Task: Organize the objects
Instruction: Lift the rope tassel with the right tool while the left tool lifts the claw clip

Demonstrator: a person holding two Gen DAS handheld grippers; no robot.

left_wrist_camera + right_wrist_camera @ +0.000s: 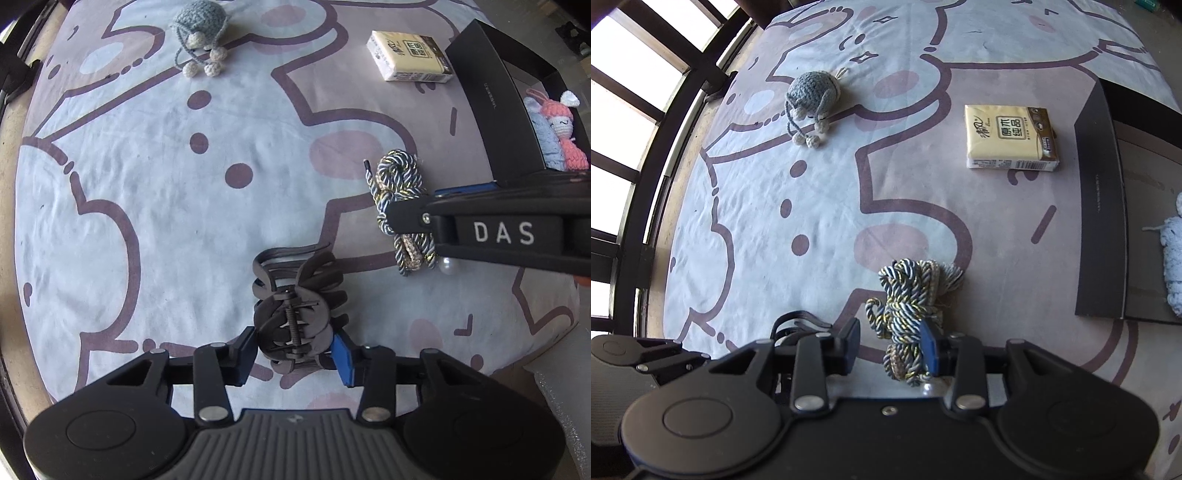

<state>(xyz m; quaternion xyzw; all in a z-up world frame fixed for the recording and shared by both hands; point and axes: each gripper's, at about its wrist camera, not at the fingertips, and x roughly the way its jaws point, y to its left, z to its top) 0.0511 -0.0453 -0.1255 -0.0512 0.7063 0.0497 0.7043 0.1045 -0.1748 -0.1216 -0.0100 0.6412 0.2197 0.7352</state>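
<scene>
Looking down the left wrist view:
Left gripper (293,350): clenched on the hair clip (295,314), one pad against each flank, low on the body near the spring.
Clip place: on the sheet (166,203), near the lower middle, prongs fanned away from the camera.
Clip handling: probably light, stiff plastic and smooth; the curved shell could slip, so the flanks by the hinge look the surest hold; thin prongs may snap if squeezed.
Right gripper (406,218): enters from the right, its tip over the cord bundle (400,206).
Box (491,110): black, open, at the right edge; crochet dolls (557,136) lie inside.
Others: tissue pack (406,55) near the box; grey crochet toy (201,35) well apart at the top.

Right wrist view:
Right gripper (890,343): released; the right pad touches the cord bundle (908,306), the left pad stands clear of it.
Cord handling: soft, light, twisted rope; it will squash and loose loops may trail, so the knotted middle is the place to pinch.
Surface: a soft, wrinkled printed sheet, so things sink slightly.
Room: a barred window (635,110) at the left, bright daylight.
</scene>
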